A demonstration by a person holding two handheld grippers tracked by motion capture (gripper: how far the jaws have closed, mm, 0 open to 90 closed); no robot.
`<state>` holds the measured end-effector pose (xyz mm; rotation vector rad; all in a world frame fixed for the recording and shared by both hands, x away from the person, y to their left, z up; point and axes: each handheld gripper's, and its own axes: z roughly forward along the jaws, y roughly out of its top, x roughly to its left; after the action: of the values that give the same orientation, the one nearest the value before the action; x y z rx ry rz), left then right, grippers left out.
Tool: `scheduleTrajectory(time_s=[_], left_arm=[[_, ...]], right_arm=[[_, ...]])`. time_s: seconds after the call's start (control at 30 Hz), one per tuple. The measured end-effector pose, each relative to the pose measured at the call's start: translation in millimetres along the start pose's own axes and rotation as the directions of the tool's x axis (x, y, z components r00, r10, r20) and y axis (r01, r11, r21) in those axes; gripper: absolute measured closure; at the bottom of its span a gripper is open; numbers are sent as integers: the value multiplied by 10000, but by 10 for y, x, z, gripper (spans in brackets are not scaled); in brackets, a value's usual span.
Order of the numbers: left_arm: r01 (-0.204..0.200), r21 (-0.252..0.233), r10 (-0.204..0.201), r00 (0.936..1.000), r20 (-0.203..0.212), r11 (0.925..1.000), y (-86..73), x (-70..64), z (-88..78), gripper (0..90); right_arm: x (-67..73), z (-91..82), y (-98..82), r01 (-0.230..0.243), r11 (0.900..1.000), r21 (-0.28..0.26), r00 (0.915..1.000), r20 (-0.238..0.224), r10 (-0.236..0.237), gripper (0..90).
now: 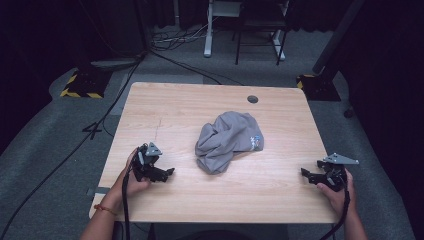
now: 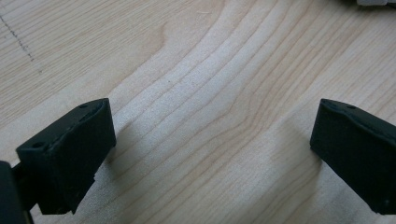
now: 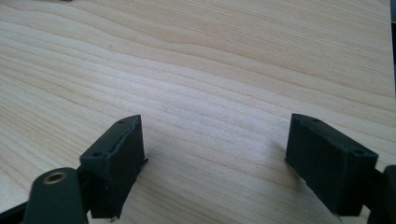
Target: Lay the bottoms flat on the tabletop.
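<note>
At the left of the high view, the left gripper [image 1: 161, 172] is held low over the pale wooden counter [image 1: 165, 102], its jaws turned toward the middle. In the left gripper view the jaws are seen released, spread wide over bare wood grain with nothing between them, which suggests a gripper parked in readiness rather than engaged. It is kept well apart from the cloth, so that room is left for an approach.

At the middle of the counter a crumpled grey garment [image 1: 227, 140] is lying in a loose heap, its folds bunched and a small light label showing at its right edge. It is touched by neither gripper, and it is judged to be the thing about to be handled, since both grippers are aimed at it from opposite sides.

At the right, the right gripper [image 1: 311, 175] is held near the counter's right edge, pointing inward. Its jaws are likewise released and empty, seen standing wide over bare wood in the right gripper view. The mirrored placement appears to be chosen so that the garment can be taken from both sides at once.
</note>
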<state>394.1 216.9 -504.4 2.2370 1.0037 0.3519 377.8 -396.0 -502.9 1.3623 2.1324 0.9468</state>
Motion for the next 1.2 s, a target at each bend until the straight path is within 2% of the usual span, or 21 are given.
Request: scheduleTrajectory(time_s=[0.13,0.27,0.33,0.37,0.43,0.5,0.6,0.67,0.8,0.83,0.87,0.9,0.97,1.0,1.07,1.1,1.13,1.2], left_arm=[[-160,-37,160,9997,190,9999,-2,-3,5,3],[-155,-13,155,9997,180,9999,-1,-3,2,3],[-138,-46,138,9997,184,9999,-1,-4,6,2],[-154,-42,155,9997,183,9999,0,-3,6,2],[-197,-37,197,9997,157,9998,4,-1,8,3],[-136,-14,137,9998,122,9999,12,-10,14,3],[-193,-2,193,9996,190,9998,48,-43,44,3],[-186,-10,186,9996,194,9998,65,-61,60,3],[-511,-24,512,9974,506,9987,198,-204,175,11],[-511,-24,512,9974,506,9987,198,-204,175,16],[-838,-99,842,9941,687,9964,274,-284,240,27],[-899,-141,908,9922,851,9958,317,-326,275,41],[-1092,-214,1108,9888,1003,9938,403,-421,349,66],[-1092,-214,1108,9888,1003,9938,403,-421,349,81],[-1463,-452,1512,9787,1386,9882,524,-557,448,134],[-1462,-527,1530,9747,1631,9878,564,-589,481,167],[-1425,-563,1506,9713,1840,9882,605,-619,515,161],[-1399,-633,1501,9670,2057,9881,679,-679,574,167]], right_arm=[[2,0,0,-23,10000,3,10000,21,23,194],[3,9,12,-156,9999,47,9995,260,155,188],[6,14,37,-195,9997,128,9992,348,190,230],[20,18,57,-93,9999,90,9991,409,89,243],[89,12,149,168,9998,-103,9999,17,-168,244],[205,0,315,755,9969,-232,9968,-254,-761,258],[394,-3,602,1543,9865,-548,9839,-830,-1585,273],[511,34,794,1817,9801,-802,9728,-1308,-1910,292],[796,253,1116,2549,9628,-899,9506,-1594,-2666,334],[796,253,1116,2549,9628,-899,9506,-1594,-2666,334],[971,410,1226,2878,9533,-915,9296,-2128,-3010,340],[1033,455,1251,3091,9466,-913,9216,-2170,-3218,343],[1179,573,1295,3553,9302,-927,9005,-2330,-3672,344],[1236,625,1301,3689,9249,-921,8939,-2374,-3802,343],[1308,732,1298,3770,9225,-823,8862,-2575,-3851,329],[1336,781,1292,3853,9199,-731,8844,-2553,-3907,325],[1352,828,1287,3923,9174,-662,8808,-2605,-3954,323],[1379,898,1287,3988,9158,-487,8784,-2666,-3967,322]])
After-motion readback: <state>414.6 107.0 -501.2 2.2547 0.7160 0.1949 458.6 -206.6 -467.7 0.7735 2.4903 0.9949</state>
